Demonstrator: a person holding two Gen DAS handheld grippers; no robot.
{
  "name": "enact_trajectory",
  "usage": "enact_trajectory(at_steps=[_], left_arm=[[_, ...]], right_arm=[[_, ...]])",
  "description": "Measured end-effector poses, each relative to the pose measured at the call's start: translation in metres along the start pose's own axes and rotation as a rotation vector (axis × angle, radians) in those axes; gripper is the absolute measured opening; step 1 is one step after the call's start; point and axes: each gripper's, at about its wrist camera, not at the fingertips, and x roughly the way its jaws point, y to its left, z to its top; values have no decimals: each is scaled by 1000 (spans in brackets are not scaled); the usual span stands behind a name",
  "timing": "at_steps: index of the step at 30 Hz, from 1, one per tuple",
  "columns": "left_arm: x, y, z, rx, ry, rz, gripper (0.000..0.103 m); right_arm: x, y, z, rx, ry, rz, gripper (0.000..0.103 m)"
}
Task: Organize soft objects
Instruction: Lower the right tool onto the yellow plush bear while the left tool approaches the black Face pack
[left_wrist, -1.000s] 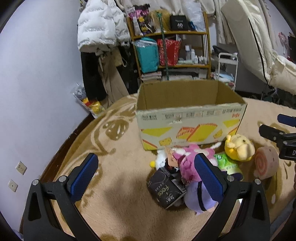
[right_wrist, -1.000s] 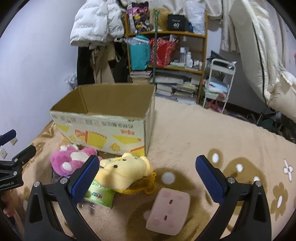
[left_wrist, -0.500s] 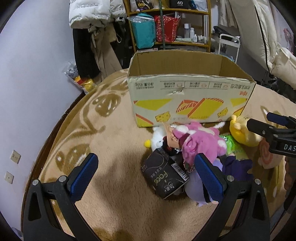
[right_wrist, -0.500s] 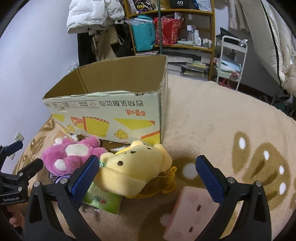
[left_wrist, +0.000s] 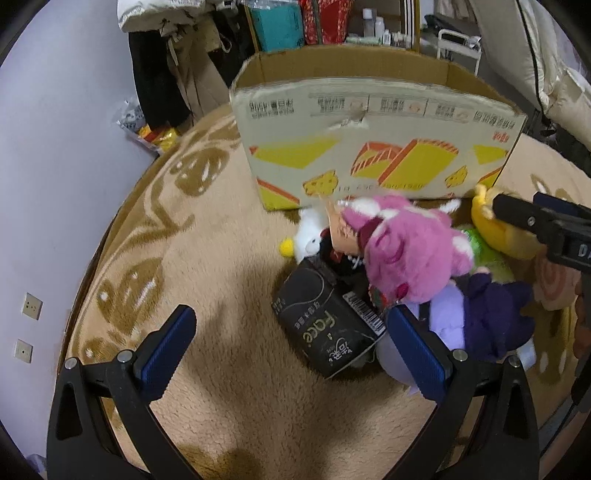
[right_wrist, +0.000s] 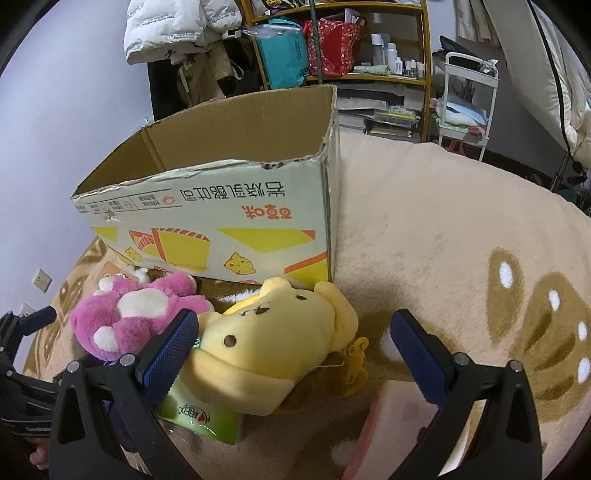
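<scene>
An open cardboard box (left_wrist: 369, 122) (right_wrist: 229, 206) stands on the beige rug. In front of it lies a pile: a pink plush bear (left_wrist: 410, 251) (right_wrist: 129, 317), a yellow bear plush (right_wrist: 269, 350) (left_wrist: 502, 236), a purple plush (left_wrist: 480, 325), a small white plush (left_wrist: 306, 236), a black "Face" pack (left_wrist: 325, 332), a green packet (right_wrist: 199, 413) and a pink roll cushion (right_wrist: 391, 432). My left gripper (left_wrist: 291, 354) is open, low over the rug beside the black pack. My right gripper (right_wrist: 295, 362) is open, its jaws on either side of the yellow bear.
A shelf (right_wrist: 351, 44) with bags and bottles, hanging coats (right_wrist: 177, 33) and a white trolley (right_wrist: 465, 96) stand behind the box. A purple wall (left_wrist: 55, 147) with sockets runs along the left. The right gripper shows in the left wrist view (left_wrist: 543, 229).
Both grippers have moved forward and down toward the pile. The box and plush toys look larger; the yellow bear now lies between the right jaws.
</scene>
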Motion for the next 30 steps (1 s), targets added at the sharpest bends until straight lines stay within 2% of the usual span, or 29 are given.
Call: enact_trajectory(at_steps=[8, 13, 21, 22, 24, 25, 30], left_arm=[[12, 6, 1, -32, 40, -18, 102], [20, 12, 0, -70, 70, -52, 102], [36, 19, 0, -100, 121, -55, 102], [40, 20, -1, -106, 133, -57, 99], [49, 22, -2, -119, 174, -80, 78], [54, 22, -3, -124, 201, -89, 78], [52, 19, -3, -114, 180, -100, 69]], right_arm=[[0, 6, 0, -9, -10, 14, 103], [7, 11, -2, -20, 17, 29, 103], [11, 11, -4, -3, 28, 37, 103], [12, 11, -4, -3, 31, 37, 103], [14, 11, -5, 4, 38, 37, 103], [15, 10, -5, 8, 39, 38, 103], [18, 4, -5, 37, 38, 34, 103]])
